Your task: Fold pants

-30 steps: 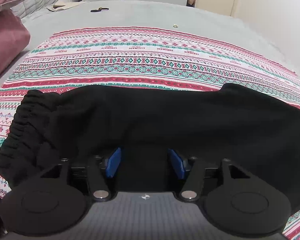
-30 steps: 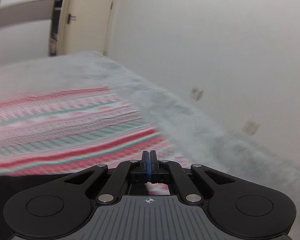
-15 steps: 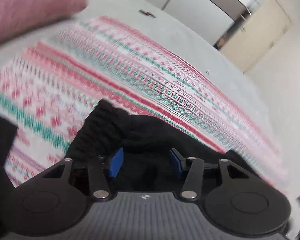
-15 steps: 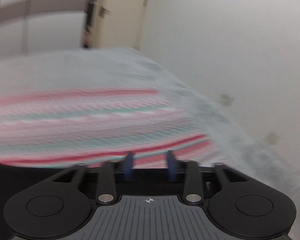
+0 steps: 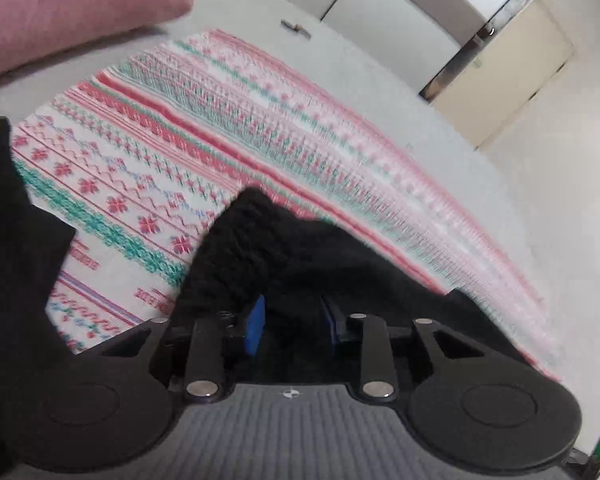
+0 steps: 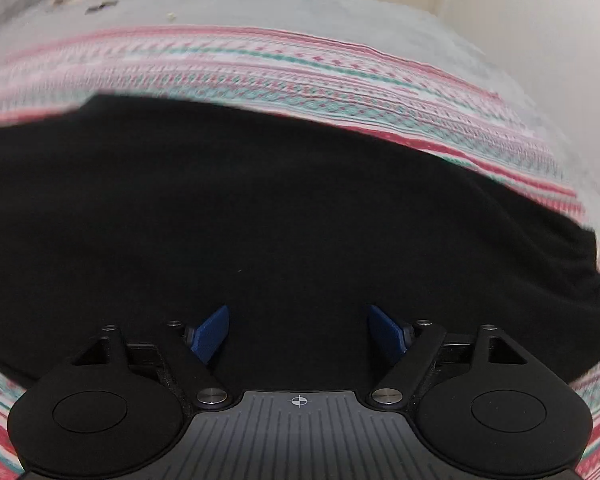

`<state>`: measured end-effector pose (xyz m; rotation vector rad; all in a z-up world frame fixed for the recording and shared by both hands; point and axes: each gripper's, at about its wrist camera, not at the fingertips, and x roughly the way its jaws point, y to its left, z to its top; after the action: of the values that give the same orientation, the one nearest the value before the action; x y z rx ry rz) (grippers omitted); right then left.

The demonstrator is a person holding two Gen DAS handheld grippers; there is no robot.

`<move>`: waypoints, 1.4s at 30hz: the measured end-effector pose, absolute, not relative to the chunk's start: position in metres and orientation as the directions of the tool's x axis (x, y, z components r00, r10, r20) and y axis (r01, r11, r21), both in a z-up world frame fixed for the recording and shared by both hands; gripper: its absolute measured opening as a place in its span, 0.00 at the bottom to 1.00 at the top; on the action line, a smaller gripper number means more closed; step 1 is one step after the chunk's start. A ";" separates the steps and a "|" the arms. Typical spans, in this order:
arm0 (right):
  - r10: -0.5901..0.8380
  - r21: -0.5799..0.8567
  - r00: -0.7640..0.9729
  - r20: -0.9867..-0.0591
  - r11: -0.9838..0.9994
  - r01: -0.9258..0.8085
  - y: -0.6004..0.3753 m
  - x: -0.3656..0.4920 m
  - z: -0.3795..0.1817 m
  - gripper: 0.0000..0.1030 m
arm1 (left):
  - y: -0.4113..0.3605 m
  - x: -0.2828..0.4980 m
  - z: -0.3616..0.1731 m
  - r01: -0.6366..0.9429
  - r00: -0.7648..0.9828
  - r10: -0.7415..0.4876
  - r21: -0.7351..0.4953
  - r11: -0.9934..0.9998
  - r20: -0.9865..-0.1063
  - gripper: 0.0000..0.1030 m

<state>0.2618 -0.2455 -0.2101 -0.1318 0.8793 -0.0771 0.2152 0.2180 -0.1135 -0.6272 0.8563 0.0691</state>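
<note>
Black pants (image 6: 260,208) lie flat on a red, green and white patterned cloth (image 6: 300,68) spread over a grey bed. In the left wrist view the pants' gathered waistband end (image 5: 244,248) sits just ahead of my left gripper (image 5: 294,320), whose blue pads stand apart with black fabric between them, not pinched. My right gripper (image 6: 298,332) is wide open, blue pads far apart, low over the pants' middle.
A pink pillow (image 5: 72,8) lies at the far left of the bed. More black fabric (image 5: 8,248) fills the left edge of the left wrist view. White cupboards (image 5: 380,4) and a beige door (image 5: 512,68) stand behind; a white wall (image 6: 540,20) runs along the bed's right.
My right gripper went from shut to wide open and swung left and down over the pants. My left gripper turned left toward the waistband end and its pads narrowed a little.
</note>
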 end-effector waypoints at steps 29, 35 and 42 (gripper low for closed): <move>-0.234 0.395 0.729 -0.643 0.714 0.578 -0.452 0.164 -0.166 0.77 | 0.226 0.208 -0.142 -0.409 0.559 -0.080 -0.358 0.839 -0.826 0.99; -0.172 0.590 0.754 -0.634 0.523 0.615 -0.505 0.139 -0.193 0.77 | 0.215 0.207 -0.122 -0.434 0.607 0.113 -0.208 0.877 -0.787 0.98; -0.110 0.620 0.762 -0.638 0.514 0.593 -0.521 0.160 -0.214 0.69 | 0.194 0.201 -0.106 -0.391 0.694 0.232 -0.086 0.916 -0.681 0.98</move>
<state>0.1600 -0.5213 -0.2144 0.9445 0.5769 -0.4517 0.2008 0.1938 -0.1064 -0.2329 0.7249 0.3516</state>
